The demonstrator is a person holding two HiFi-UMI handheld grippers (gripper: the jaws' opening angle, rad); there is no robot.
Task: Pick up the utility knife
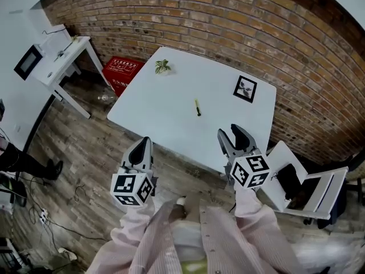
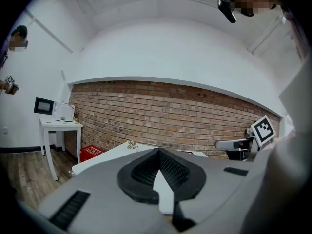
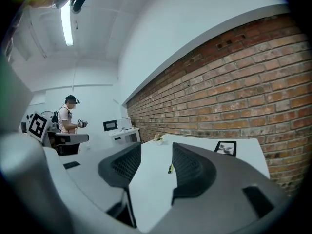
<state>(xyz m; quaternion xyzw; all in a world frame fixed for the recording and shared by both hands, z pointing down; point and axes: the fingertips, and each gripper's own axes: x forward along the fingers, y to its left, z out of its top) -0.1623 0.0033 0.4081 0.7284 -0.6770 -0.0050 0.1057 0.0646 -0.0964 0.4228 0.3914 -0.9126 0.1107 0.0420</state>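
Note:
The utility knife (image 1: pixel 197 107), a small yellow and black tool, lies near the middle of the white table (image 1: pixel 171 116). In the right gripper view the knife (image 3: pixel 170 168) shows far off between the jaws. My right gripper (image 1: pixel 229 131) hovers over the table's near edge, open and empty, well short of the knife. In its own view, my right gripper (image 3: pixel 156 152) has its jaws wide apart. My left gripper (image 1: pixel 145 142) is held off the table's near edge, to the knife's left, with its jaws together. Nothing sits between the pads of the left gripper (image 2: pixel 157 152).
A small potted plant (image 1: pixel 162 67) and a framed picture (image 1: pixel 245 88) stand at the table's far side. A red crate (image 1: pixel 121 73) and a white side desk (image 1: pixel 60 56) are to the left, a white chair (image 1: pixel 296 181) to the right. A person (image 3: pixel 68 118) stands far off.

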